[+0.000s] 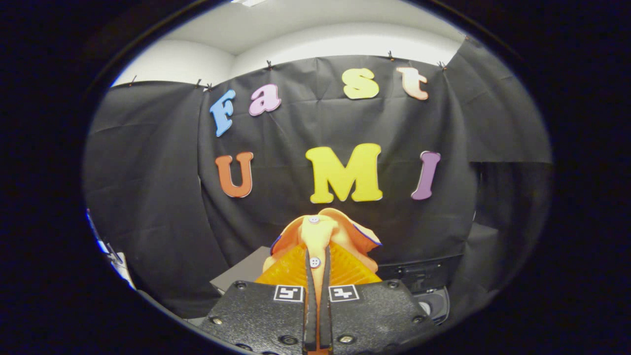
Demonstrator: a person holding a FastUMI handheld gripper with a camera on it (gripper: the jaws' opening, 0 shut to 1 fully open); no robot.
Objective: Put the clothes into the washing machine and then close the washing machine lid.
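My gripper (318, 261) is shut on an orange and yellow garment (323, 231) with white buttons. The cloth is pinched between both fingers (286, 271) and bunches up just ahead of them, held up in the air in front of the black cloth wall. Below and to the right of the fingers I see part of a dark washing machine (419, 281), with a round grey piece near its lower edge. Whether its lid is up or down I cannot tell.
A grey flat surface (241, 273) lies below and to the left of the fingers. The black cloth wall (148, 197) surrounds the booth on all sides. Something white and blue (111, 256) stands at the far left.
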